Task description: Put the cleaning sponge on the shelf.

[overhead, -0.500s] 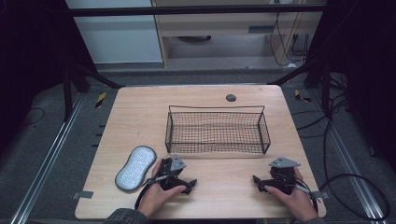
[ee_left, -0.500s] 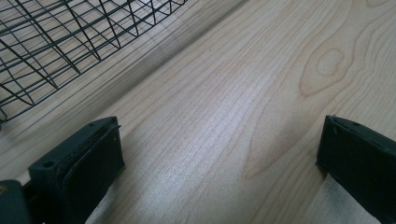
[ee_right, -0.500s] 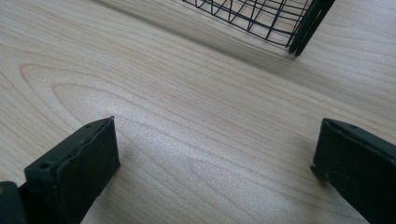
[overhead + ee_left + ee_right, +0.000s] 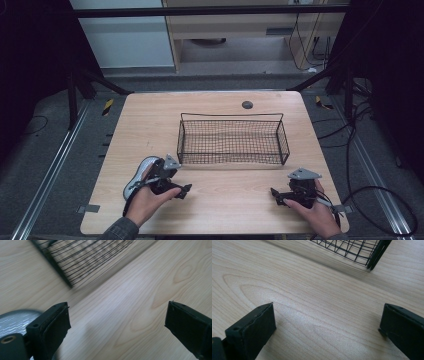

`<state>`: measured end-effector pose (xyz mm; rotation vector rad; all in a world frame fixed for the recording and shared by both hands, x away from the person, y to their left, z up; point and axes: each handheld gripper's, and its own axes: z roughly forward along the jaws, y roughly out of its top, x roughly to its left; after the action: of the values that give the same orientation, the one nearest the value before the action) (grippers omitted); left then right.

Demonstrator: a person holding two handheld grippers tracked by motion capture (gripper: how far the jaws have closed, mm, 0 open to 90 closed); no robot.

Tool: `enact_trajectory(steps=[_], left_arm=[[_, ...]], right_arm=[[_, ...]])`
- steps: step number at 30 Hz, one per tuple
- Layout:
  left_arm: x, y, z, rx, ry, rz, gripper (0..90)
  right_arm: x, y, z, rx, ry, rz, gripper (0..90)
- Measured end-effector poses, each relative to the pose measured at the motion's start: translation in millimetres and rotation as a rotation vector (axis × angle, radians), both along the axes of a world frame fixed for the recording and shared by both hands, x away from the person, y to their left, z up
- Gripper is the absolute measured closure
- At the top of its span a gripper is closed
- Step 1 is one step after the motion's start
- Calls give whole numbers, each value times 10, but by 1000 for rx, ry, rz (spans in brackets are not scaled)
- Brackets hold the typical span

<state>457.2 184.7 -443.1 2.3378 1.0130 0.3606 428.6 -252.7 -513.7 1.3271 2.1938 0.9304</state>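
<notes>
Lying lengthwise left-right, wire basket [image 4: 232,140], both grippers spread wide

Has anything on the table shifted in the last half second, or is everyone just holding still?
The left hand-held gripper has shifted left and now sits over the grey oval pad, covering most of it. Its jaws are open and hold nothing. The right hand-held gripper, also open, the wire basket and the pad itself have stayed put.

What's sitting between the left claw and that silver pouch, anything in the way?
Nothing visible. The open left claw hovers right beside the silver pouch, over bare table; the wire basket stands farther back.
</notes>
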Motion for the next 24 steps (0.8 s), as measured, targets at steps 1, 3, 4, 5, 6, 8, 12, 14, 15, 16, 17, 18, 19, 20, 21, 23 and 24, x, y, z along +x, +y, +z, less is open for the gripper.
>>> enact_trajectory(steps=[1, 3, 4, 5, 6, 8, 12, 14, 15, 16, 17, 18, 19, 20, 21, 23, 24], left_arm=[[16, 44, 33, 14, 8, 6, 60], [63, 160, 104, 47, 21, 29, 61], [90, 217, 129, 63, 34, 39, 60], [117, 276, 146, 65, 53, 55, 60], [140, 335, 162, 60, 67, 72, 60], [178, 443, 182, 70, 79, 111, 59], [197, 546, 175, 108, 111, 129, 52], [198, 585, 157, 126, 126, 132, 51], [197, 593, 148, 131, 128, 135, 50], [198, 614, 139, 143, 137, 130, 46], [198, 625, 135, 141, 141, 131, 46], [196, 641, 133, 144, 145, 130, 46], [191, 653, 126, 141, 148, 134, 44], [190, 665, 127, 144, 151, 133, 45], [187, 678, 129, 148, 150, 135, 46], [184, 704, 128, 152, 155, 131, 46], [181, 713, 123, 151, 153, 136, 46]], right_arm=[[2, 0, -1, 1, -1, 2, 4], [2, 0, -1, 1, -1, 1, 3], [3, 3, -1, 2, -1, -1, 3], [4, 3, -1, 2, -1, -1, 4], [5, 3, -1, 1, -1, 0, 3], [5, 3, -1, 2, -1, 0, 3], [11, 2, -1, 1, -1, 6, 3], [13, 2, -1, 1, -2, 7, 3], [13, 3, -2, 2, -1, 6, 4], [13, 3, -1, 2, 0, 6, 3], [14, 3, -1, 2, 0, 6, 4], [13, 4, -1, 2, 0, 6, 4], [13, 3, -1, 2, 0, 6, 3], [14, 2, -1, 1, -1, 7, 3], [13, 3, -1, 2, 0, 6, 4], [13, 4, -1, 2, 0, 5, 4], [14, 4, -1, 1, -1, 5, 4]])
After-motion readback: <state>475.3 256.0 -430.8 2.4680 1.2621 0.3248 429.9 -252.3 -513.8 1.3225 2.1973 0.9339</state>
